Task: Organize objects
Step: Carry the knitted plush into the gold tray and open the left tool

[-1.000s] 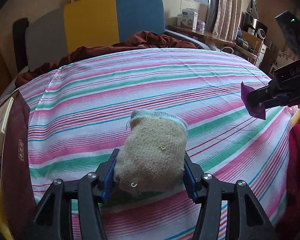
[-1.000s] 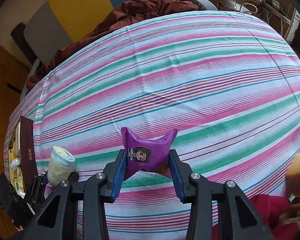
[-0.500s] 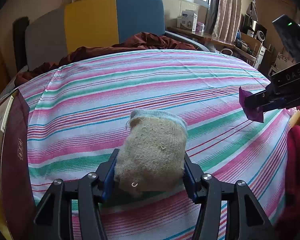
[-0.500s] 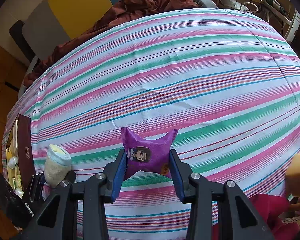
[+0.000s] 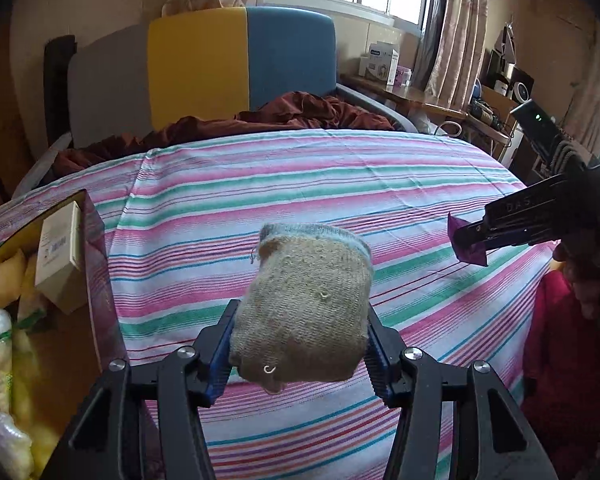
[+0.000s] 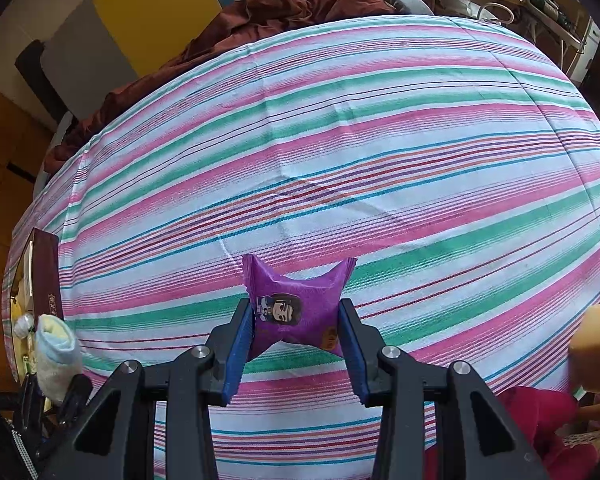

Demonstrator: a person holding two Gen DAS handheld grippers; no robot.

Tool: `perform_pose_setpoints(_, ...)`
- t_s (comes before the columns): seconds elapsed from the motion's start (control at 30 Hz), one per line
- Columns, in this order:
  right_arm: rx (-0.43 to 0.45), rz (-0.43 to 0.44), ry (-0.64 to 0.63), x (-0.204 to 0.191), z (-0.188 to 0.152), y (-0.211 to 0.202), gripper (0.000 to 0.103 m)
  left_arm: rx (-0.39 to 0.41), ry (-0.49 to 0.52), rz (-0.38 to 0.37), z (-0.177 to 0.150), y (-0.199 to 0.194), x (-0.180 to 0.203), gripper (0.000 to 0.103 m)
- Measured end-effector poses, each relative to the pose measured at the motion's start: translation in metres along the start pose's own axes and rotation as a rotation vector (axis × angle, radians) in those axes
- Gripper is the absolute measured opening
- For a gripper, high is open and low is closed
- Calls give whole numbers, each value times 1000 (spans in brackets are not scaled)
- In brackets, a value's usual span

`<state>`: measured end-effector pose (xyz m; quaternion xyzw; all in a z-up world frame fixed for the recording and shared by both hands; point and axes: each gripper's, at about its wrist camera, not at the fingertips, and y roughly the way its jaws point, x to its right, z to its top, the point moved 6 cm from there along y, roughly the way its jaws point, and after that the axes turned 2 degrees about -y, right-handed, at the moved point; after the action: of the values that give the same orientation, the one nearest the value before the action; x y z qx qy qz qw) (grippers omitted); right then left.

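Note:
A rolled beige sock with a pale blue cuff (image 5: 306,308) is pinched between the blue pads of my left gripper (image 5: 300,344), held above the striped bedsheet (image 5: 340,184). The same sock (image 6: 56,350) shows at the lower left of the right wrist view. My right gripper (image 6: 298,334) is shut on a purple snack packet with a cartoon face (image 6: 294,312), also off the sheet. In the left wrist view that packet (image 5: 466,240) peeks from the right gripper at the right edge.
A dark red box (image 5: 96,264) holding a white carton and yellow packets sits at the left edge of the bed. A brown blanket (image 5: 292,114) lies at the headboard. Red cloth (image 5: 560,340) and a yellow sponge (image 6: 594,344) sit at the right.
My left gripper has risen with the sock, and the box at the left now shows its contents from higher up. The right gripper and its packet have stayed put.

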<state>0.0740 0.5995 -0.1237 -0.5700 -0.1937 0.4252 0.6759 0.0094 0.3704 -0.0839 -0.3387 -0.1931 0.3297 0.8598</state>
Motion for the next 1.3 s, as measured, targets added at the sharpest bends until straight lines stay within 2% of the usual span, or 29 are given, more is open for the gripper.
perform_pose_setpoints(0.17,-9,-13,-2,1,-2,0,42,18,-21,11,-1,-21,-14,57)
perform_pose_setpoints(0.3,-98,-70,-66,-6,-7,15,42,34,-52,15,-2,-37,-29,57)
perform_pose_setpoints(0.37,-107,-86,-81,-8,-7,17,42,46,-75,18,-1,-47,-41,57)
perform_pose_setpoints(0.57,-97,-81,-65,-4,-7,14,42,69,-181,69,-5,-72,-99,57)
perform_pose_setpoints(0.7,-93,-86,-62,-4,-8,12,42,57,-304,134,-16,-79,-156,57)
perform_pose_setpoints(0.87,-85,-88,-60,-2,-8,9,42,12,-428,204,-34,-73,-213,57)
perform_pose_setpoints(0.97,-84,-86,-62,-2,-8,9,42,-33,-485,210,-41,-62,-235,57)
perform_pose_setpoints(1.3,-83,-80,-64,6,-5,8,42,-116,-495,266,-47,-26,-258,57)
